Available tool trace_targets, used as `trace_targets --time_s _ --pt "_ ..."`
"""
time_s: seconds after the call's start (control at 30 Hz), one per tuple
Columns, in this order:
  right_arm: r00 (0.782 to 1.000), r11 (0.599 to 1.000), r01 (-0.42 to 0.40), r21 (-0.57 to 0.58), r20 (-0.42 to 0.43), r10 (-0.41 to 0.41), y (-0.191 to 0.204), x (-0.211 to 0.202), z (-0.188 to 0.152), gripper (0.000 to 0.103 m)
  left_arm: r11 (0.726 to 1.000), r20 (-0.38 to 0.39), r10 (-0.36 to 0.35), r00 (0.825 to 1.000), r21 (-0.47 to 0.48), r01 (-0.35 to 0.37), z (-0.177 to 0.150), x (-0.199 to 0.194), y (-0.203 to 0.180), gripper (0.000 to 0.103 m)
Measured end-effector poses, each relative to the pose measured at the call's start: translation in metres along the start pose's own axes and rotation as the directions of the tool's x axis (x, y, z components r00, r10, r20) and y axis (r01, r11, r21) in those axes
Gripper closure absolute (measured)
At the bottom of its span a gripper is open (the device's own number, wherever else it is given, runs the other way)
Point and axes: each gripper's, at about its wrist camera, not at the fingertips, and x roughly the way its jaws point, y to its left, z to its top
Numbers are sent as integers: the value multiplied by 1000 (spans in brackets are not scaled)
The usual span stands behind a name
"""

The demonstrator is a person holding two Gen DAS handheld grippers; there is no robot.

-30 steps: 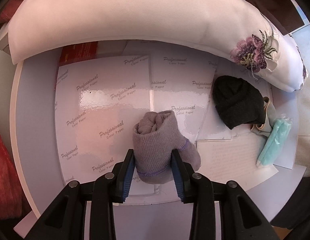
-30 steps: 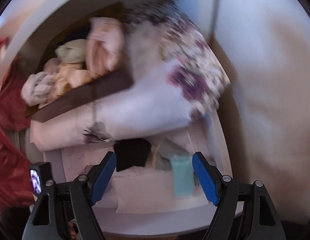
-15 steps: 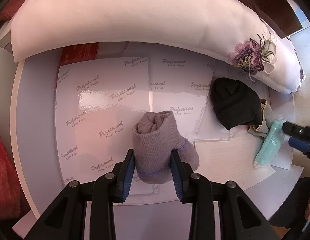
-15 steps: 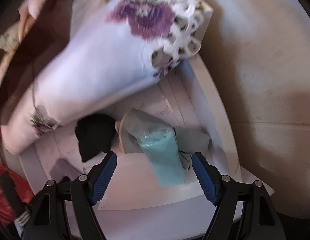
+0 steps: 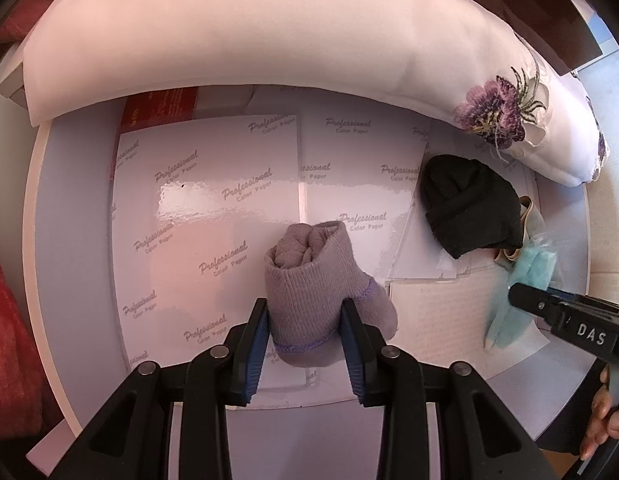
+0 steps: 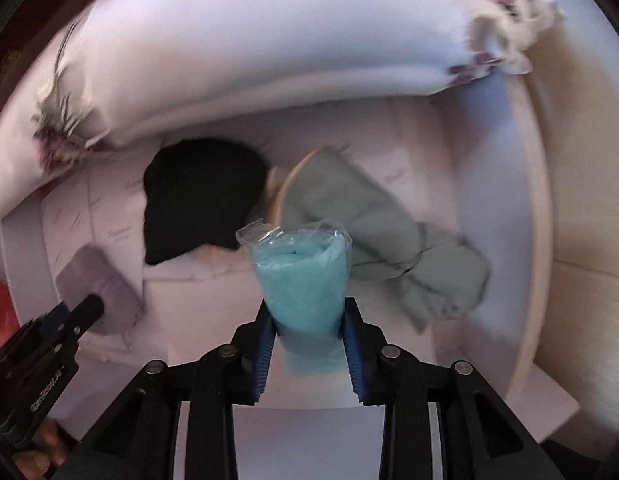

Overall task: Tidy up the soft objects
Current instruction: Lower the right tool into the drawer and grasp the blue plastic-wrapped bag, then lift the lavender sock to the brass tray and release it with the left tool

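Observation:
My left gripper [image 5: 305,316] is shut on a rolled lilac sock [image 5: 313,276] that rests on glossy paper sheets [image 5: 213,200]. My right gripper [image 6: 307,322] is shut on a teal cloth roll in clear plastic wrap [image 6: 303,272]; it also shows in the left wrist view [image 5: 521,280] with the right gripper's finger on it. A rolled black sock [image 5: 469,208] lies to the right, also in the right wrist view [image 6: 201,196]. A grey-green garment [image 6: 373,232] lies behind the teal roll.
A long white pillow with purple embroidered flowers [image 5: 269,36] lies across the back of the round white table [image 5: 69,280]. A red booklet [image 5: 161,108] pokes out under the pillow. Red fabric [image 5: 9,340] is at the far left. A dark wooden box [image 5: 549,8] sits behind the pillow.
My right gripper came down toward the table and shut on the teal wrapped roll. The left gripper has stayed shut on the lilac sock.

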Motion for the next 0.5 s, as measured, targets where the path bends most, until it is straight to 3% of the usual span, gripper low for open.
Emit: trace_targets --time_s 0.5 --pt "999 1000 20 22 -33 -19 -10 24 5 70 998 55 -37 998 -50 40 -6 -28 15 69"
